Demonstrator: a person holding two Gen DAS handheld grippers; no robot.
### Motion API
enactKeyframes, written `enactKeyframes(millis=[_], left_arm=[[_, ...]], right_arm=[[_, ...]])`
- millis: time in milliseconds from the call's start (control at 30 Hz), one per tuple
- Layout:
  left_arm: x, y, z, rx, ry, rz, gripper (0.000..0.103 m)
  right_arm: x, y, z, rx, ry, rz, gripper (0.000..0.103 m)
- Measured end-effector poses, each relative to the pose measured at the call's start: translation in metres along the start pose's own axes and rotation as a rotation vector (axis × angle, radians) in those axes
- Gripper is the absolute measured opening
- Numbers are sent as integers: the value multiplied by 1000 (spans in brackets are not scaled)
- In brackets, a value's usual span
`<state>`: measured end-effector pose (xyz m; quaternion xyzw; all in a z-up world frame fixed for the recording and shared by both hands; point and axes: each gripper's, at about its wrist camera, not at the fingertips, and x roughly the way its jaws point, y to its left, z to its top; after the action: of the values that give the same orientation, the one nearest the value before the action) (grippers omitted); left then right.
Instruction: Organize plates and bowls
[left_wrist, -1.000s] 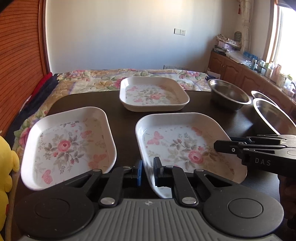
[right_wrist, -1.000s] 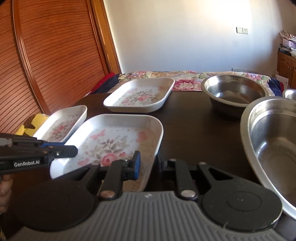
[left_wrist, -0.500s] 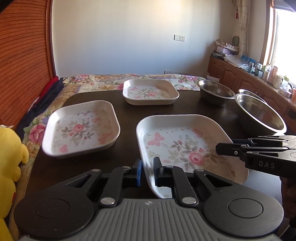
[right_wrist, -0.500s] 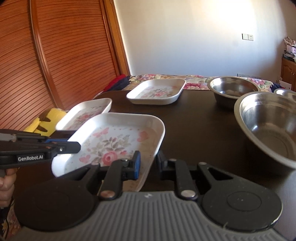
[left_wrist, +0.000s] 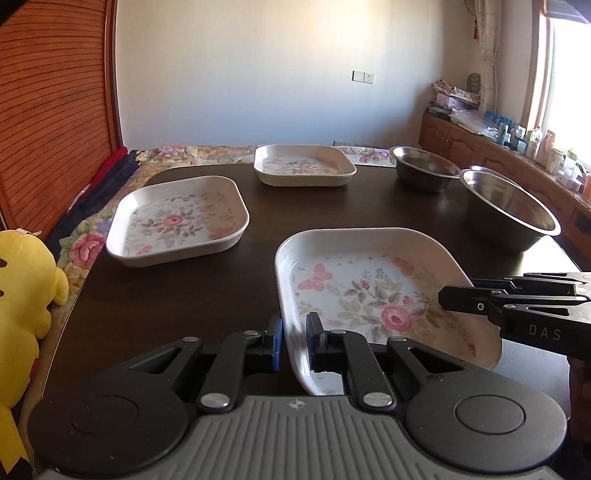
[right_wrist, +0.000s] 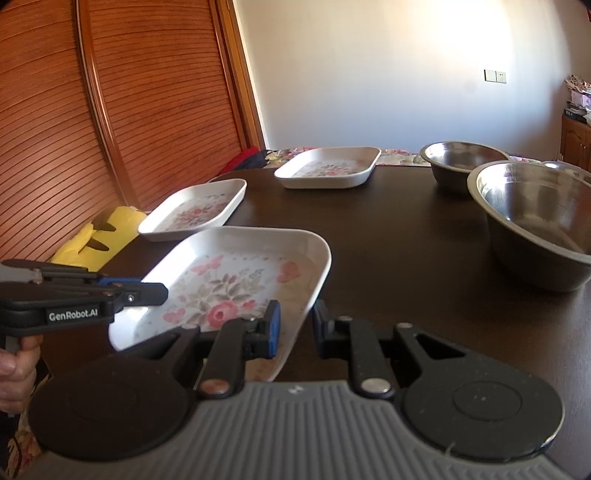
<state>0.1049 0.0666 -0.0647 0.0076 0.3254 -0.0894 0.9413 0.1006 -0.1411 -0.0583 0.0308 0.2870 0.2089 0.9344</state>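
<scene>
The floral plate (left_wrist: 369, 291) nearest me is lifted clear of the bench (left_wrist: 177, 295), gripped from both sides. My left gripper (left_wrist: 294, 341) is clenched on its near left rim, and my right gripper (right_wrist: 295, 328) straddles the near right rim, though I cannot tell whether those fingers (right_wrist: 272, 325) press the edge or merely bracket it. I judge the two-sided hold is there to keep a wide, shallow dish level while it travels, probably toward a stack.

Further back on the left, a second floral plate (left_wrist: 177, 221) rests flat on the dark bench, with a third plate (left_wrist: 303, 166) at the far edge. To the right sits a large steel bowl (left_wrist: 509, 210), with a smaller steel bowl (left_wrist: 424, 170) behind it, the two close together. Plates left and bowls right suggest sorting by kind.

A yellow plush toy (left_wrist: 22, 295) sits off the bench's left edge, beside a slatted wooden wall (right_wrist: 129, 110). A flowered bedspread (left_wrist: 184, 153) lies beyond the bench, and a cluttered sideboard (left_wrist: 517, 147) runs under the sunlit window.
</scene>
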Motion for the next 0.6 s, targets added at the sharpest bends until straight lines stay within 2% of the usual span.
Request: enactKeyframes(millis=[600], left_arm=[[3, 2, -16, -13, 18, 5, 14]], right_arm=[[4, 5, -12, 9, 13, -7, 21]])
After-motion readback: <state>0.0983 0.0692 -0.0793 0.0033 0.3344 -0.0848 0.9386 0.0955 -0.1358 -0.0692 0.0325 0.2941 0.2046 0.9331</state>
